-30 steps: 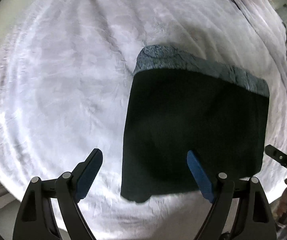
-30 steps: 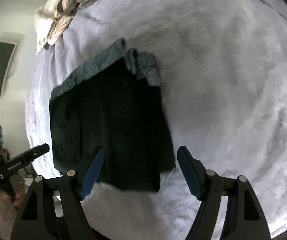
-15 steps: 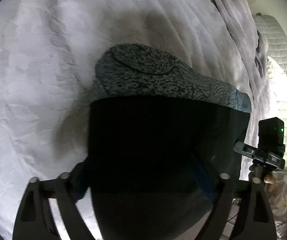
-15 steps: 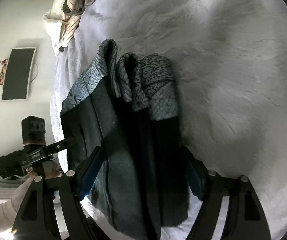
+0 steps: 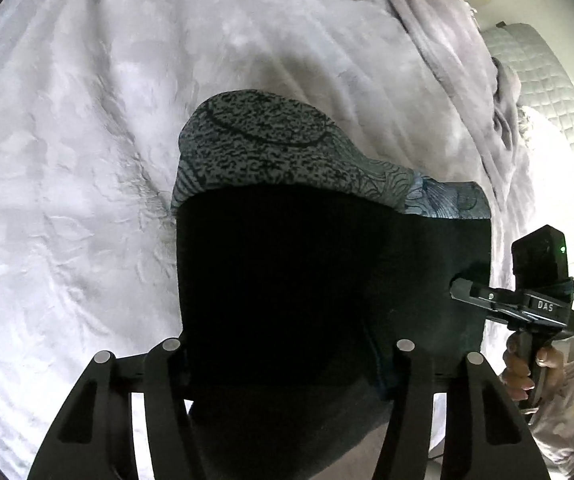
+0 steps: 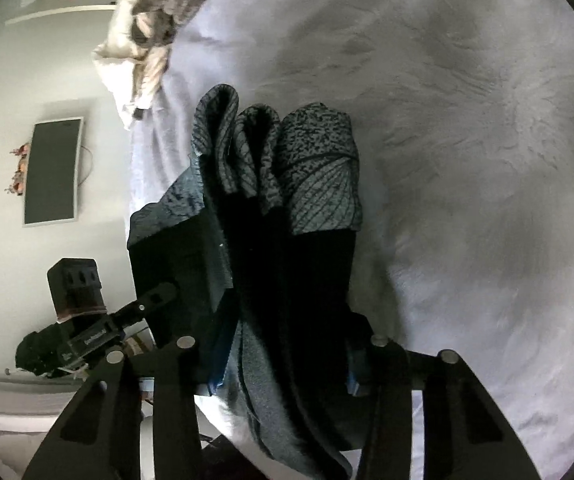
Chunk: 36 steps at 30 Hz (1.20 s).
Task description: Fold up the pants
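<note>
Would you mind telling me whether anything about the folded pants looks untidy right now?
Yes: in the right wrist view the pants bunch into uneven ridges at the patterned end, not flat layers, while both grippers' jaws close with the fabric between them.

left gripper [image 5: 287, 364] and right gripper [image 6: 283, 364] both point downward, jaws closing on cloth.

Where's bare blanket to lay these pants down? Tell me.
Free: the blanket left of the pants in the left view, and right of them in the right view. Crowded: the far edge, by the pile, and around both closing grippers.
</note>
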Tool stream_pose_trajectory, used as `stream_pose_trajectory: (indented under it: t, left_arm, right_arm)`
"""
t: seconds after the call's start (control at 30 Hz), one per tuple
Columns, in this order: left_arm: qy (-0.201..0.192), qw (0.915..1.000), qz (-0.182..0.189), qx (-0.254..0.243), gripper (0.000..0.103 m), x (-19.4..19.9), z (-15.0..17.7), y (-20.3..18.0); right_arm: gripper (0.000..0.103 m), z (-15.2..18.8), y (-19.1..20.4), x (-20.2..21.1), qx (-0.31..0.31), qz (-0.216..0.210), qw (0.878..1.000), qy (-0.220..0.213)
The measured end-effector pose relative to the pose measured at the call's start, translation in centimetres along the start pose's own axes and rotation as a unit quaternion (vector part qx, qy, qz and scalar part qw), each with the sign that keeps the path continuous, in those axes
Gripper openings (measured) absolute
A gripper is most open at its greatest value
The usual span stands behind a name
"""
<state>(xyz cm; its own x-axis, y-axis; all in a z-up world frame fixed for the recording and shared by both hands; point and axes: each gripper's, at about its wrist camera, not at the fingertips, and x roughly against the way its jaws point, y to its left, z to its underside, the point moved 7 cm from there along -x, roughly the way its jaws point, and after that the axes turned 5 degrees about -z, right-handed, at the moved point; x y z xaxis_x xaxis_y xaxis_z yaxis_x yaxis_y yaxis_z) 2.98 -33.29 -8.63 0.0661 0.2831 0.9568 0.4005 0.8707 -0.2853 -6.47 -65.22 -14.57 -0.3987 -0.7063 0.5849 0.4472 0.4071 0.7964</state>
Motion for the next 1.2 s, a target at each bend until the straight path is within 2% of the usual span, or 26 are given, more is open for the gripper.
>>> stream_pose_trajectory:
  t: [0.2,0.4,0.57,0.73,0.93,1.07,1.13,1.2]
  left_arm:
    - [-0.008,0.9997,0.008,-0.024,0.059,3.2,1.8,0.3]
    - [-0.026,0.9984,0.020,-0.046,0.059,6.7,4.5,2.8]
    - [-0.029,0.9979,0.006,-0.057,0.059,9.7,6.7,6.6]
    - [-0.031,0.9980,-0.017,-0.053,0.059,11.6,8.7,11.0]
    - [-0.032,0.9986,-0.034,-0.027,0.060,11.6,10.6,15.3]
    - [-0.012,0.9993,-0.035,-0.009,0.061,9.2,11.5,17.6]
    - [-0.003,0.9988,-0.049,-0.003,0.066,7.9,12.0,18.9]
    - [-0.006,0.9976,-0.069,0.006,0.077,6.9,11.8,19.8]
  right_arm:
    - [0.046,3.6,3.0,1.3,0.003,0.003,1.000,-0.013]
    - [0.046,8.0,6.7,0.6,0.008,0.010,0.999,-0.045]
    - [0.046,12.1,9.6,-2.4,0.007,0.000,0.998,-0.056]
    - [0.046,14.4,11.9,-6.9,0.007,-0.006,0.999,-0.044]
    - [0.046,15.2,13.4,-11.1,0.023,0.010,0.999,-0.020]
    - [0.046,15.0,12.8,-13.0,0.022,0.032,0.999,-0.009]
    - [0.046,14.9,11.5,-14.3,0.015,0.057,0.998,0.001]
    - [0.050,14.5,10.7,-15.4,0.006,0.077,0.997,0.002]
